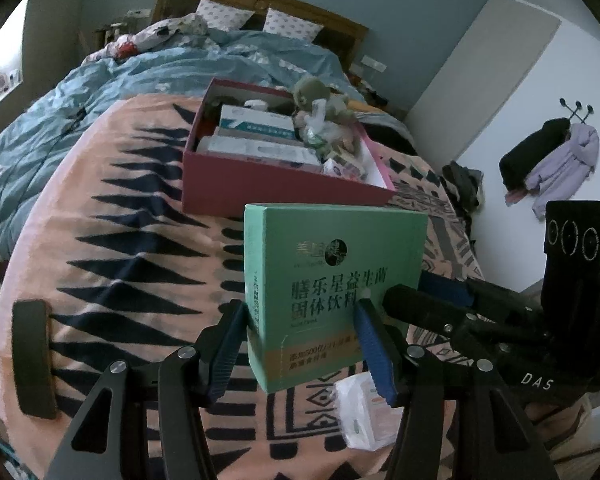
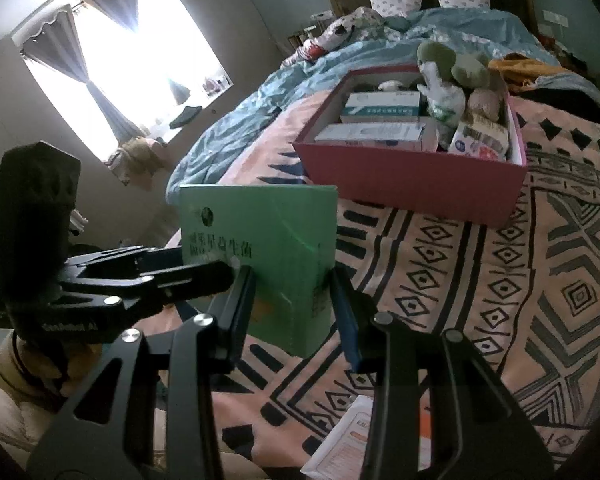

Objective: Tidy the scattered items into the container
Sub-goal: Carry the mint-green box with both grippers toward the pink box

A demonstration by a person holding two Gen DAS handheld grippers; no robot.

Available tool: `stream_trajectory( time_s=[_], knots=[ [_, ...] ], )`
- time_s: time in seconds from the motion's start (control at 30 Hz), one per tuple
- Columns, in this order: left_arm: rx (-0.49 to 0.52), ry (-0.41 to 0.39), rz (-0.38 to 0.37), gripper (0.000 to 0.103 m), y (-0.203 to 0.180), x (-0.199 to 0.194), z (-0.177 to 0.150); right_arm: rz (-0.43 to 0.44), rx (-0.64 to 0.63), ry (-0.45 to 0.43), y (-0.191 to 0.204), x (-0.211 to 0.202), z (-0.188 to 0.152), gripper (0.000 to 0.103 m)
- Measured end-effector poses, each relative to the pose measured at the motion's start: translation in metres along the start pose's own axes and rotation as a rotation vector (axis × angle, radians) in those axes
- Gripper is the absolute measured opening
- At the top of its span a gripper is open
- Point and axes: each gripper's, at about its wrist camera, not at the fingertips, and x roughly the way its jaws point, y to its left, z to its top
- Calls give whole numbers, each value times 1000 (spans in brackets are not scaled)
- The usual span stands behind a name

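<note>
While the red container (image 1: 268,184) on the bed already holds boxes, packets & a plush toy, the green box (image 1: 332,280) is off the blanket, clamped by both left tool (image 1: 296,344) & right tool (image 2: 292,300). White packet (image 1: 364,412) is left on the blanket.

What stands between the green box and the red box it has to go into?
Nothing visible. Both the left gripper and the right gripper hold the green box above the blanket, and only bare blanket lies before the red box. That box is already crowded inside.
</note>
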Motion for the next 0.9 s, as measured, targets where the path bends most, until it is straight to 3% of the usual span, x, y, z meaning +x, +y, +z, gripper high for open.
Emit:
stream_trajectory(
  time_s=[0.47, 0.7, 0.9],
  knots=[
    [152, 3, -92, 56, 1, -15, 30, -96, 29, -124, 20, -22, 12, 42],
    [151, -4, -126, 56, 9, -17, 42, -124, 68, -133, 29, -19, 16, 42],
    [118, -52, -117, 56, 2, -9, 46, -108, 38, -125, 14, -20, 26, 42]
  ],
)
